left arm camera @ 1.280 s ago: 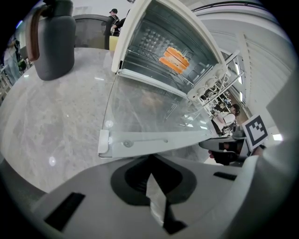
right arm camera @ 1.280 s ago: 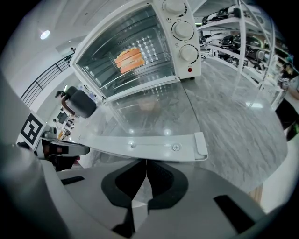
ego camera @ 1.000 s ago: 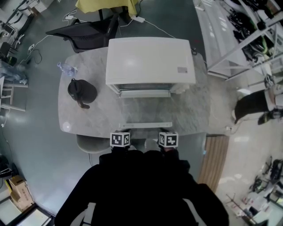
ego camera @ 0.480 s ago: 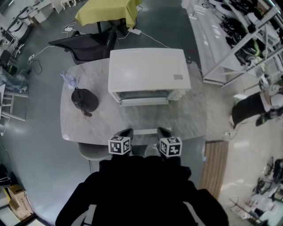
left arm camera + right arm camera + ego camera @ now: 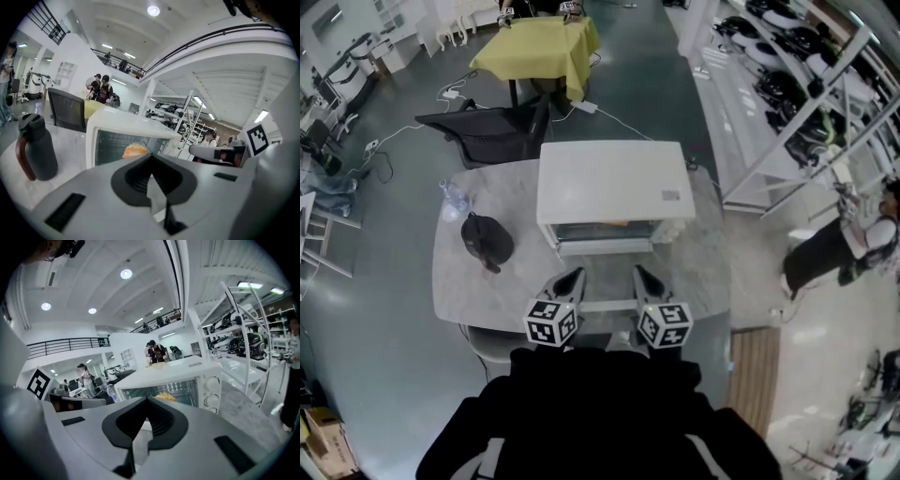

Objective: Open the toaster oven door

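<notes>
Head view shows the left gripper and the right gripper side by side above the near edge of the marble table, both with jaws pressed together on nothing. Beyond them, not touched, stands the white toaster oven, its glass door closed. A black jug stands to its left.

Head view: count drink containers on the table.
2: a dark jug left of the toaster oven, and a clear bottle just beyond the jug; the oven may hide more.

Marble table: white toaster oven ctr; dark jug + clear bottle left.
</notes>
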A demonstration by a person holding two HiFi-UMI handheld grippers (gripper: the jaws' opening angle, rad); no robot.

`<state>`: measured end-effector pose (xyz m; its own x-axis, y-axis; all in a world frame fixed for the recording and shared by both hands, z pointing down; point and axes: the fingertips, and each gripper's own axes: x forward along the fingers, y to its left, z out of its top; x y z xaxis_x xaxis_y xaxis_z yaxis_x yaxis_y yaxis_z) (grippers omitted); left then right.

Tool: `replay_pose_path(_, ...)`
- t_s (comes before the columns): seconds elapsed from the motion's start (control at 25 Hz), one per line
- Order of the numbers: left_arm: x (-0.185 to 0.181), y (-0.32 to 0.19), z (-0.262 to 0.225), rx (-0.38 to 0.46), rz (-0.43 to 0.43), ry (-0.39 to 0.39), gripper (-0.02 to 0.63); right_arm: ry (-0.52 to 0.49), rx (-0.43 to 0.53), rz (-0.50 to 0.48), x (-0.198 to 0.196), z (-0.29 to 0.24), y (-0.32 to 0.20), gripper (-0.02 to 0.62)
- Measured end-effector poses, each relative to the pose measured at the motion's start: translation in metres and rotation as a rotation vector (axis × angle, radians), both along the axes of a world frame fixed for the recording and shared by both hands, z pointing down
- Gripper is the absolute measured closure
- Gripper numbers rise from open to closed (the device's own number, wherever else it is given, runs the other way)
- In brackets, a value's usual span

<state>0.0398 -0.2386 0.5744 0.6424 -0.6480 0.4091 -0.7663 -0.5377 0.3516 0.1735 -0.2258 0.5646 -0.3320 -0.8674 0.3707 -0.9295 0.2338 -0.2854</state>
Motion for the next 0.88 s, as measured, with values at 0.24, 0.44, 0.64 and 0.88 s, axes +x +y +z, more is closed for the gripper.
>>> replay_pose_path(0.24, -0.001, -0.002, -0.048, 0.176, 0.018, 0.024, 0.603, -0.004, 0.136, 0.002, -0.007, -0.045, -0.002, 0.592)
replay_pose_path(0.44, -0.002, -0.008, -0.07, 0.265, 0.007, 0.041, 0.603, -0.001, 0.195, -0.005, -0.007, -0.058, -0.004, 0.592)
replay_pose_path(0.64, -0.005, -0.014, -0.076, 0.293, -0.003, 0.047, 0.603, -0.018, 0.222, 0.015, -0.004, -0.066, -0.008, 0.592)
replay_pose_path(0.88, -0.01, -0.016, -0.073, 0.303, -0.011, 0.044, 0.603, -0.022, 0.225, 0.023, -0.003, -0.061, -0.008, 0.592)
